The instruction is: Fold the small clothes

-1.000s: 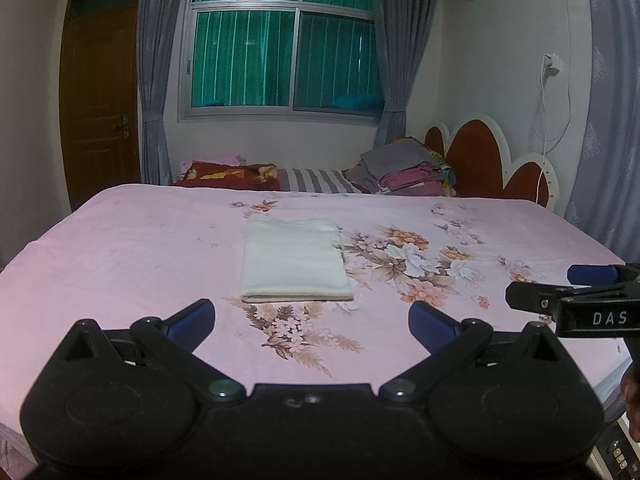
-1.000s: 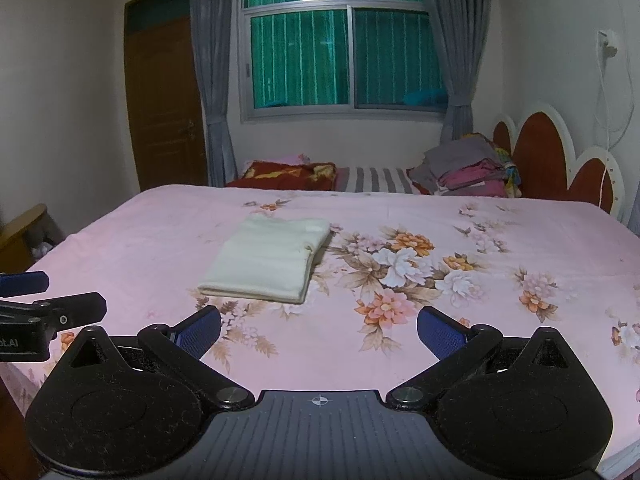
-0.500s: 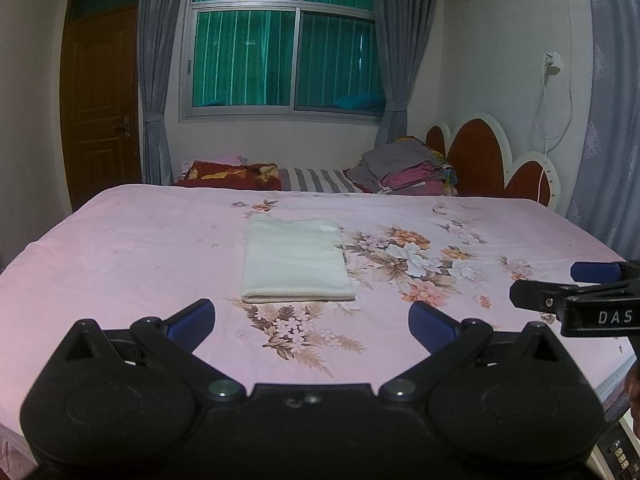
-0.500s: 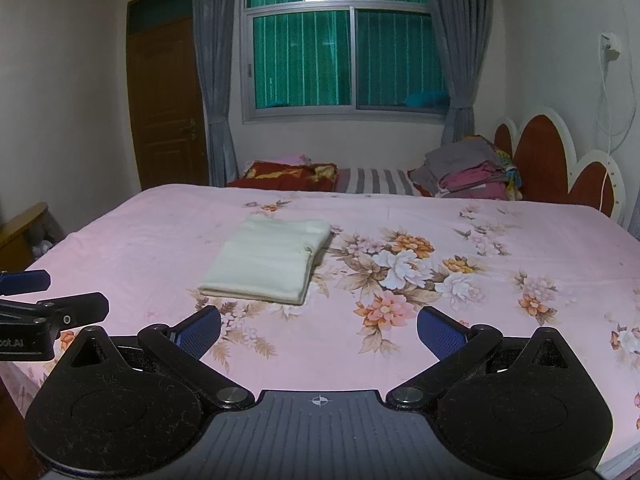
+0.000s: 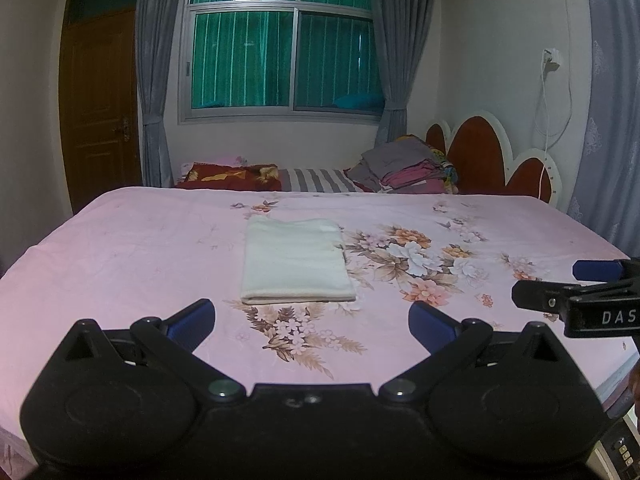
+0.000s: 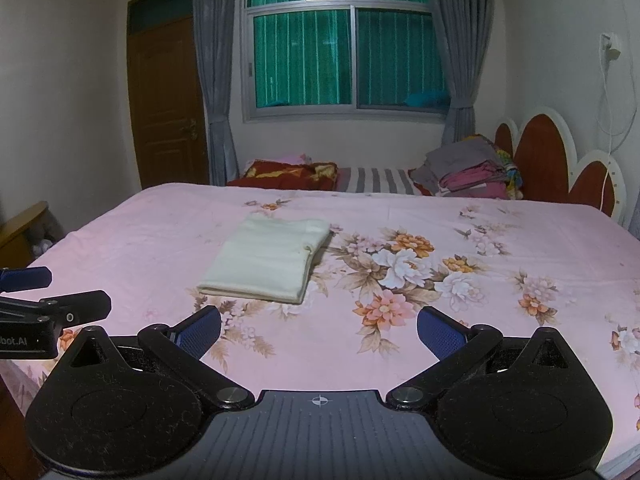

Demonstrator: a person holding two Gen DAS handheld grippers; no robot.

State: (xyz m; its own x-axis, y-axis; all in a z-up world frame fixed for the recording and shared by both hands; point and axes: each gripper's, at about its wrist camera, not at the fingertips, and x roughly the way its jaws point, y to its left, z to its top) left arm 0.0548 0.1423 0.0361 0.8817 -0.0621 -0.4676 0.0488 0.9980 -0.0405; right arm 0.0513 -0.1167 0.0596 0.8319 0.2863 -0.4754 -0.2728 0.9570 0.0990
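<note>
A cream garment (image 5: 296, 261) (image 6: 268, 259) lies folded into a flat rectangle in the middle of the pink floral bed (image 5: 120, 248) (image 6: 520, 240). My left gripper (image 5: 312, 320) hovers over the bed's near edge, open and holding nothing, a short way in front of the garment. My right gripper (image 6: 319, 330) is open too, nothing between its blue pads, back from the garment's near right corner. Each gripper shows at the side of the other's view: the right gripper (image 5: 560, 286) and the left gripper (image 6: 48, 292).
A pile of folded clothes (image 5: 408, 168) (image 6: 472, 172) sits at the far right by the red headboard (image 5: 480, 152). Pillows (image 5: 236, 174) lie along the far edge under the window. A wooden door (image 6: 164, 108) stands at the left, a cable (image 5: 548, 120) hangs on the right wall.
Both grippers have drifted back and up a little; the folded garment sits slightly lower and farther in view. Nothing was gripped or let go.
</note>
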